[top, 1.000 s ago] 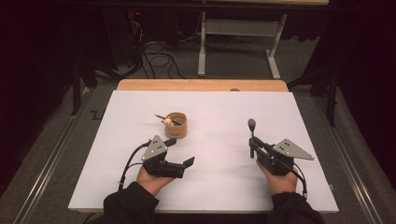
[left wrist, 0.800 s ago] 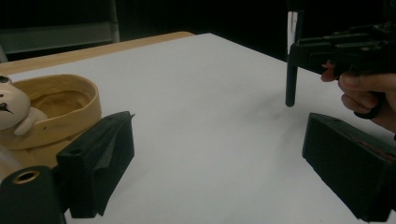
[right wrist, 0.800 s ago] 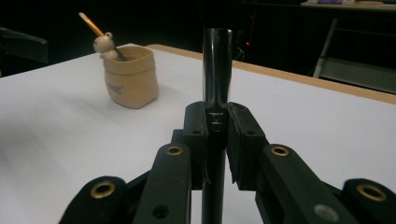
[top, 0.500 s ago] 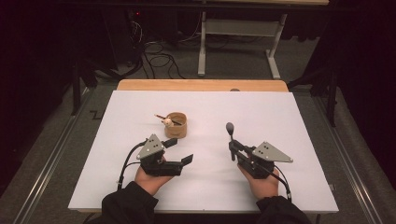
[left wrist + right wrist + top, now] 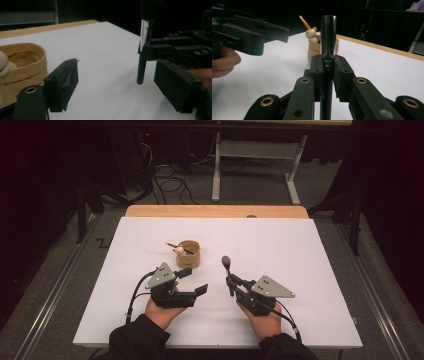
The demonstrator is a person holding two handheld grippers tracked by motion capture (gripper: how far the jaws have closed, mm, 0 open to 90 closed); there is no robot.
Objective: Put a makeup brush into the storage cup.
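One brush [image 5: 228,270] clamped in right gripper [image 5: 231,281]; left gripper [image 5: 194,281] apart; one cup [image 5: 189,253].

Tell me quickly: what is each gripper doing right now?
Left gripper: open, holding nothing.
Right gripper: shut on the black brush, held upright.

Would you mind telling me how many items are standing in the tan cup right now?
1: a pencil with a figure topper leans in the cup toward its left rim. The brush is outside it, clamped upright in the right gripper. Smaller items inside could be hidden.
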